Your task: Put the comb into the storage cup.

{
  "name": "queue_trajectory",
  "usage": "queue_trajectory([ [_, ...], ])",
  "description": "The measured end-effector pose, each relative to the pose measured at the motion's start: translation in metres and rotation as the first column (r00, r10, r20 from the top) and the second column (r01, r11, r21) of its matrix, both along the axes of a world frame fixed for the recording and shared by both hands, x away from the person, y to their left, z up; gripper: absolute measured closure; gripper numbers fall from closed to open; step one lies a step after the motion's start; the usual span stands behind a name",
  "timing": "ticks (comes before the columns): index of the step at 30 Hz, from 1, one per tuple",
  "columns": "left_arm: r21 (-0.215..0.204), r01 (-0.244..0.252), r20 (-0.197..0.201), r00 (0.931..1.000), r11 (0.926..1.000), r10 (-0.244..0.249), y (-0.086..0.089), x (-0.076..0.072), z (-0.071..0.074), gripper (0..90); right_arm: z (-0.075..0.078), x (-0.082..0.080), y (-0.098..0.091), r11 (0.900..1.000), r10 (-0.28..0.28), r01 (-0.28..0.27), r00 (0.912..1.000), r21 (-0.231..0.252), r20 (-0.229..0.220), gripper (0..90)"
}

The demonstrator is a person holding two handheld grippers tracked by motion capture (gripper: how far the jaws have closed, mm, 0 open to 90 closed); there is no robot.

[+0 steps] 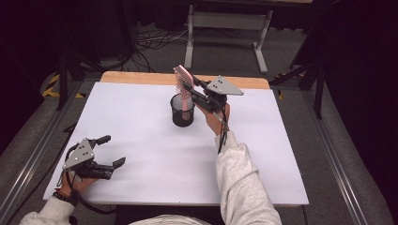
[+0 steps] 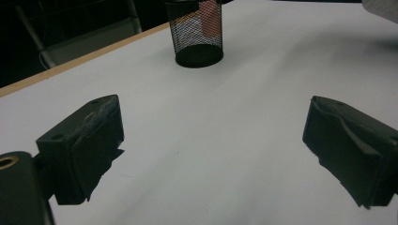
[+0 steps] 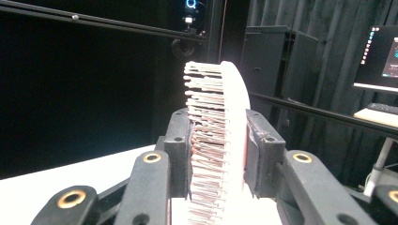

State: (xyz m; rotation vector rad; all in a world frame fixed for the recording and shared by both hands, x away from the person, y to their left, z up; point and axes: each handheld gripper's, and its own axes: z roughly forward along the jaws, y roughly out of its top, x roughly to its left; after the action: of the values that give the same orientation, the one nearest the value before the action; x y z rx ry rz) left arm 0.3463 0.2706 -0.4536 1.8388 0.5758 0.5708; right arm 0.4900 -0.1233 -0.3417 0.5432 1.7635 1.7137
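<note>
A black mesh cup (image 1: 182,113) stands upright at the back middle of the white table top (image 1: 141,136). A pink hairbrush (image 1: 181,78) with bristles facing left stands on end in it, handle down inside the mesh. My right gripper (image 1: 190,90) is shut on the brush head just above the cup's rim. In the right gripper view the two jaws of my right gripper (image 3: 218,154) press on both sides of the brush (image 3: 225,112). My left gripper (image 1: 112,150) rests at the front left, open and empty. Seen from my left gripper (image 2: 211,140), the cup (image 2: 197,40) stands far ahead.
A wooden strip (image 1: 141,77) edges the table's far side. Beyond it stand a grey metal frame (image 1: 225,28) and cables (image 1: 150,40) on the floor. A lit monitor (image 3: 382,56) sits off the table's side. A sleeved forearm (image 1: 239,173) crosses the front right.
</note>
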Motion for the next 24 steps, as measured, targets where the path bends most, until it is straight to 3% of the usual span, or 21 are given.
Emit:
queue_trajectory([
  [6, 0.002, 0.001, 0.002, 1.0000, 1.0000, -0.001, 0.000, -0.001, 0.000, 7.3, -0.007, 0.000, -0.003, 0.9999, -0.010, 0.010, 0.9996, 0.004, -0.025, 66.1],
  [10, 0.015, -0.002, 0.009, 1.0000, 0.9999, 0.002, -0.001, -0.001, 0.001, 7.4, -0.016, -0.002, -0.003, 0.9993, -0.025, 0.024, 0.9993, -0.028, -0.026, 66.0],
  [14, 0.021, -0.007, 0.012, 0.9999, 0.9997, 0.007, -0.001, -0.002, 0.001, 7.4, -0.024, -0.003, -0.005, 0.9996, -0.024, 0.024, 0.9985, -0.017, -0.049, 65.8],
  [24, 0.045, -0.017, 0.020, 0.9997, 0.9988, 0.016, -0.003, -0.001, -0.001, 7.9, -0.028, -0.006, -0.012, 0.9995, -0.032, 0.031, 0.9986, -0.009, -0.042, 65.0],
])
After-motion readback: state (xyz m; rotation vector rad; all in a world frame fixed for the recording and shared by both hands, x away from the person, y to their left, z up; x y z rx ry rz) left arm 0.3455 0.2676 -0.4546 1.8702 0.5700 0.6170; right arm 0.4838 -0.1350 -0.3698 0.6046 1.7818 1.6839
